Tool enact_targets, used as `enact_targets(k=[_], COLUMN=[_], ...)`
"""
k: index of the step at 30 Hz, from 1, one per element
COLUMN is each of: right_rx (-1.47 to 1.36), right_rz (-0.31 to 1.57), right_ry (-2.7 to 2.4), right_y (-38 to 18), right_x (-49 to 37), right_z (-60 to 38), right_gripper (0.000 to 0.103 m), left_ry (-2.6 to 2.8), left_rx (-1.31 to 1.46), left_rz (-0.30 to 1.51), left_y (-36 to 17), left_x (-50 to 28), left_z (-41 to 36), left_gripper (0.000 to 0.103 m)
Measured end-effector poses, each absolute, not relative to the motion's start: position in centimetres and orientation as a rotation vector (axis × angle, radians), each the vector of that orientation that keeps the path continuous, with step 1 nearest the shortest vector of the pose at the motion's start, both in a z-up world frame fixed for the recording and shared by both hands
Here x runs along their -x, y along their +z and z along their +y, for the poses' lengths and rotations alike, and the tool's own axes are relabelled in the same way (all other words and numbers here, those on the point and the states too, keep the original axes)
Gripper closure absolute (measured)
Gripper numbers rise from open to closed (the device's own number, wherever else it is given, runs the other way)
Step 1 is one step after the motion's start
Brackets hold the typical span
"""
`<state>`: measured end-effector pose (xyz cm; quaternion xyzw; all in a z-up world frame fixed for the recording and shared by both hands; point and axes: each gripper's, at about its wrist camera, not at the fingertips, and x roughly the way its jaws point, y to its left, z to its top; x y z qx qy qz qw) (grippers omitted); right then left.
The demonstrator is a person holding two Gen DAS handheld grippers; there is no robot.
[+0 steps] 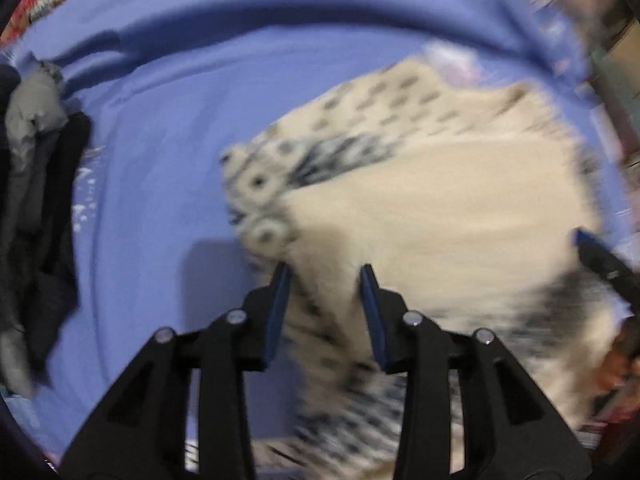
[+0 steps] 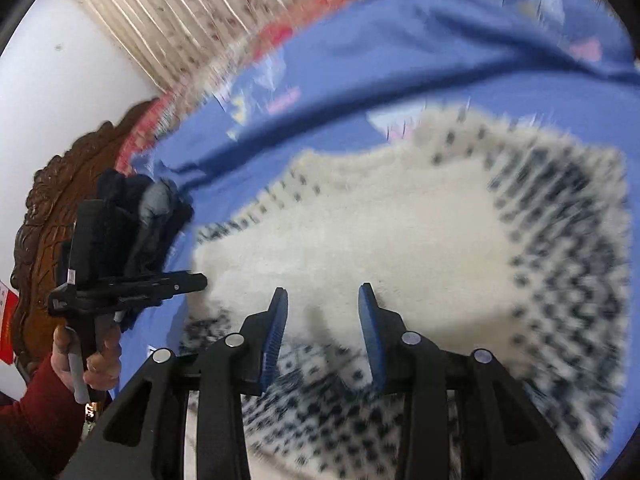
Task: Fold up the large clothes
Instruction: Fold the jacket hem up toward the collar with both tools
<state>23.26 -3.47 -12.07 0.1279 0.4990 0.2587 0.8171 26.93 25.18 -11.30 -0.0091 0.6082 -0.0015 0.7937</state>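
Observation:
A cream knitted garment (image 1: 440, 200) with dark dotted bands lies spread on a blue bedsheet (image 1: 160, 140); both views are motion-blurred. My left gripper (image 1: 326, 268) hovers over the garment's near left edge with its blue pads apart and only the lying cloth showing between them. In the right wrist view the garment (image 2: 360, 220) fills the centre. My right gripper (image 2: 324, 290) stands open above its cream middle, nothing pinched. The left gripper (image 2: 192, 282) shows at that view's left, held by a hand in a red sleeve (image 2: 40, 408). The right gripper (image 1: 588, 240) pokes in over the garment's right edge.
A heap of dark and grey clothes (image 1: 44, 200) lies on the sheet left of the garment, seen also as the dark heap (image 2: 152, 208). A carved wooden headboard (image 2: 44, 216), a white wall and a pleated curtain (image 2: 180, 12) bound the bed beyond it.

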Motion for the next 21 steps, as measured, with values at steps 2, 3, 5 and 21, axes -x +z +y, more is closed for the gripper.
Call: enact_targets(k=[2,3,5,21], right_rx=[-0.311,-0.331,-0.343,-0.285], right_rz=[1.099,1.065,1.061,0.964], right_ry=[0.546,0.559,0.559,0.476], right_y=[-15.8,-15.9,-15.6,-5.8], right_x=[-23.9,-23.6,-23.3,-32.7], right_z=[-3.5,-3.8,-4.0,-8.9], right_gripper=[0.044,0.044,0.044,0.032], left_ry=[0.002,0.022,0.043,-0.092], left_rx=[-0.002,-0.014,-0.028,0.016], left_rz=[1.33,1.317,1.303,1.12], left_y=[-13.3,-13.5,-13.4,-1.6], left_x=[-27.3,-27.3,-27.2,-31.9], left_z=[25.7,25.9,26.0,23.5], left_gripper=[0.06,0.048,0.041,0.038])
